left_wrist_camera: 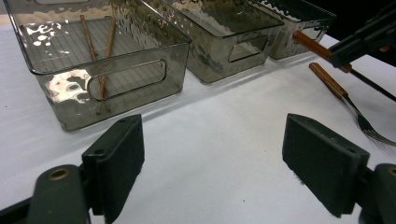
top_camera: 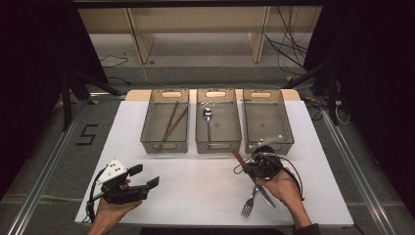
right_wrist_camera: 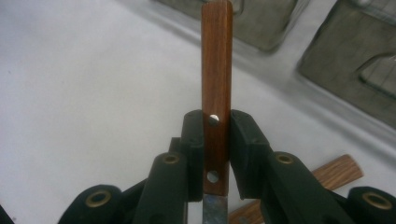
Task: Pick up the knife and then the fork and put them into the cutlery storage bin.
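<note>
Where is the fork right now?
In the high view the fork lies on the white table at the near right, just beside the person's right hand, under the knife clamped in the right gripper.

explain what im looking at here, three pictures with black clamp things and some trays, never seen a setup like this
A person sits at a white table holding a hand-operated gripper in each hand; no robot arm is involved. The high view looks down from above. The other two pictures come from small cameras riding on each gripper, looking along its black fingers.

The left gripper hovers open and empty. The right gripper is clamped on the wooden handle of a knife, lifted off the table. A fork with a matching wooden handle lies beside it.

At the back stand three clear trays: the left tray holds chopsticks, the middle tray a spoon, and the right tray looks empty.
</note>
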Demonstrator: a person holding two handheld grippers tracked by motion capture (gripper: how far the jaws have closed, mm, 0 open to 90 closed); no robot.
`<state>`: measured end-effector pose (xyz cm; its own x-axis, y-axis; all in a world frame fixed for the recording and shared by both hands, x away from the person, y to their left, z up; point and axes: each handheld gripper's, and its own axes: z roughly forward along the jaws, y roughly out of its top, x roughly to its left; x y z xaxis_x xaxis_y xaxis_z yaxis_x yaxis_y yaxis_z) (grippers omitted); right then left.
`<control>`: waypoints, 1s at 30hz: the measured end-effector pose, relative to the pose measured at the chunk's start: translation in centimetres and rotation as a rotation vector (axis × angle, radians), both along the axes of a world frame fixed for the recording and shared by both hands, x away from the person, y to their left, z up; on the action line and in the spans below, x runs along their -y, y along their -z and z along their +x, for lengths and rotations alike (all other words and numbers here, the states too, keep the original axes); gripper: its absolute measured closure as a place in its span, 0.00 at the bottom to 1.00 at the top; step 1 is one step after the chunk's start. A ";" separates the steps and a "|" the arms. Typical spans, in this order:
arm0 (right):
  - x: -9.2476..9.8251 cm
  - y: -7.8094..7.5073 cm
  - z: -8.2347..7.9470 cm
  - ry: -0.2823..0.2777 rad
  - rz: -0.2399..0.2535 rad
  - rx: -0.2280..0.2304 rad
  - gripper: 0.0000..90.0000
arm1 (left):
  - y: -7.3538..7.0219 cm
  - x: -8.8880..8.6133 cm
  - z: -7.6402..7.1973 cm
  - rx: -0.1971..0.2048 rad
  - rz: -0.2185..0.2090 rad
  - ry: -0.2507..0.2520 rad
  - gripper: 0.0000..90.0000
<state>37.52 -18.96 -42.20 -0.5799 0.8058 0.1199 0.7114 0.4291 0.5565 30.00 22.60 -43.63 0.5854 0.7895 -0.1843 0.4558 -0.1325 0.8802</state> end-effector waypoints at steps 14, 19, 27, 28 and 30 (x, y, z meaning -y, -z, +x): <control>2.4 -3.5 2.8 0.078 0.091 0.088 0.85 | 0.0 -0.5 0.1 0.011 -0.041 -0.013 0.23; 2.9 -4.5 4.0 0.100 0.107 0.105 0.85 | 0.1 -0.6 0.1 0.017 -0.053 -0.016 0.23; 3.3 -5.8 6.0 0.124 0.119 0.131 0.85 | 0.1 -0.6 0.2 0.024 -0.056 -0.015 0.23; 3.3 -6.0 6.4 0.125 0.120 0.133 0.85 | 0.1 -0.6 0.2 0.024 -0.055 -0.014 0.23; 3.5 -6.3 6.9 0.130 0.122 0.137 0.85 | 0.2 -0.6 0.2 0.024 -0.051 -0.009 0.23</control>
